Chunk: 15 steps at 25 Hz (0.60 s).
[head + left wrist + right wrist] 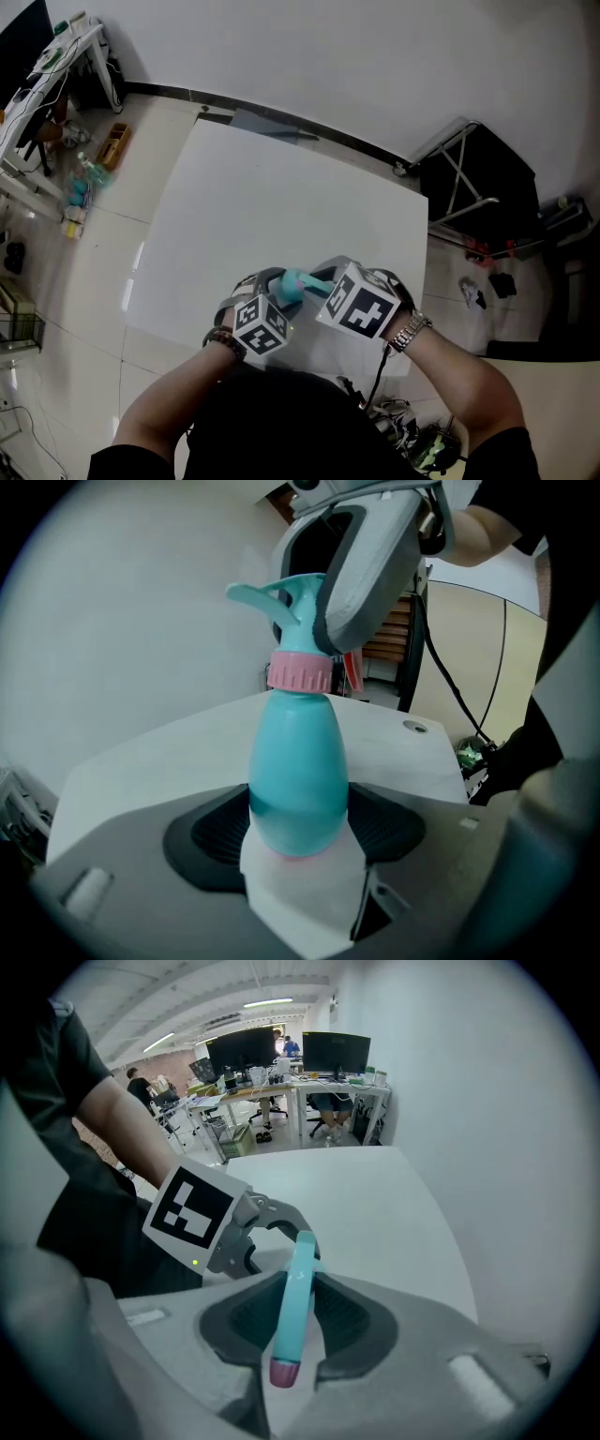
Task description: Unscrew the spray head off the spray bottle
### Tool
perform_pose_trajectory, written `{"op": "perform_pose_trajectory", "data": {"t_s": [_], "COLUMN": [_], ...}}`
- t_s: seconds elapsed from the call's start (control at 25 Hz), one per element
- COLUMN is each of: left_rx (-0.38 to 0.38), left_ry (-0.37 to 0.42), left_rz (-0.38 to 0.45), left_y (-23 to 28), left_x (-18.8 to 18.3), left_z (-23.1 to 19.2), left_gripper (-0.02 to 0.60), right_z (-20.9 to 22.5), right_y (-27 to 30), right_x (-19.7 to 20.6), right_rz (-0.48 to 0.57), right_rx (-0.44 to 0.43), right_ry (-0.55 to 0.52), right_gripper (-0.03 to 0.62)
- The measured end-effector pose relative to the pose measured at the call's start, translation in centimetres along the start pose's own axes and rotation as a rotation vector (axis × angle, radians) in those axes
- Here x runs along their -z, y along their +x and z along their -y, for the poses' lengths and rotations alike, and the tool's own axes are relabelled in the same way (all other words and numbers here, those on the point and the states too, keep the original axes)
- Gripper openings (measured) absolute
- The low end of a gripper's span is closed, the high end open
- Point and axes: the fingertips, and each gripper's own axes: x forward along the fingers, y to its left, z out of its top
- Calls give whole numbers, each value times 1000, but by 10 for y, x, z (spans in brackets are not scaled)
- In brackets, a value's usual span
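Observation:
A teal spray bottle [298, 780] with a pink collar [300, 672] stands upright between my left gripper's pads, just above the white table. My left gripper [298, 841] is shut on the bottle's lower body, jaws wide apart. From above, my right gripper [361, 574] comes steeply down onto the teal spray head [281, 597]. In the right gripper view the spray head [292, 1297] is a narrow teal strip with a pink tip, and my right gripper [298, 1321] is shut on it. In the head view both grippers, left [272, 286] and right [321, 281], meet over the bottle [292, 284] near the table's front edge.
The white table [281, 197] stretches away from me. A black folding frame [478, 178] stands at its right. Clutter lies on the floor at left [80, 178], and cables lie by my right arm [403, 427]. Desks with monitors [281, 1063] are far behind.

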Motion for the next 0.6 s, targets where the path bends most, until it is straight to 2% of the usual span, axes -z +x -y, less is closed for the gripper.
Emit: {"op": "perform_pose_trajectory", "data": {"t_s": [0.28,0.6], "left_rx": [-7,-24], "left_ry": [-6,-22], "left_rz": [1,7], "left_y": [0,1], "left_x": [0,-1], "left_z": [0,-1], "left_gripper": [348,347], "right_z": [2,10], "right_y": [2,2], "right_x": [-3,1], "right_rz": [-8,-39], "right_rx": [-28,-19], "right_ry": [62,232], "right_gripper": [81,81]}}
